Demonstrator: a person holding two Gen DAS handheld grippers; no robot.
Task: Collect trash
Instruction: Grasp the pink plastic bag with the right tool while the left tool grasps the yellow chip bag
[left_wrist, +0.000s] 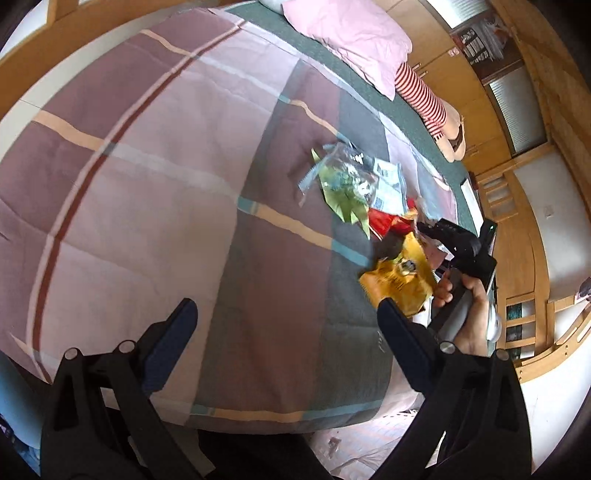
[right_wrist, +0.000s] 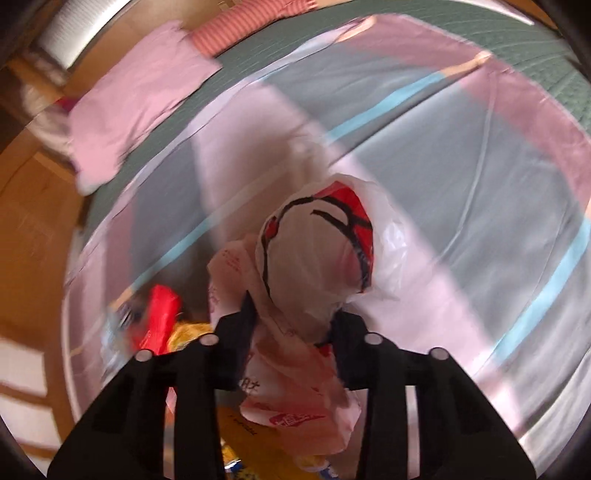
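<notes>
Nearest the right wrist camera, the right hand-held gripper (right_wrist: 291, 325) pinches a crumpled white plastic bag (right_wrist: 317, 254) with red and black print, held above the bed (right_wrist: 461, 177); that view is blurred, so the gripper is likely moving. Just beyond, to the lower left, lie a red wrapper (right_wrist: 160, 314) and a yellow packet (right_wrist: 192, 332).

The left hand-held gripper (left_wrist: 284, 314) hangs spread and empty over the quilt. Only its view shows the whole trash pile: yellow packet (left_wrist: 399, 280), red wrapper (left_wrist: 384, 221), then green-and-clear wrappers (left_wrist: 347, 181), with a pink pillow (left_wrist: 351, 37) farthest.

The collecting step seems under way; next, the bag likely needs opening, with the left gripper helping, or carrying off.
</notes>
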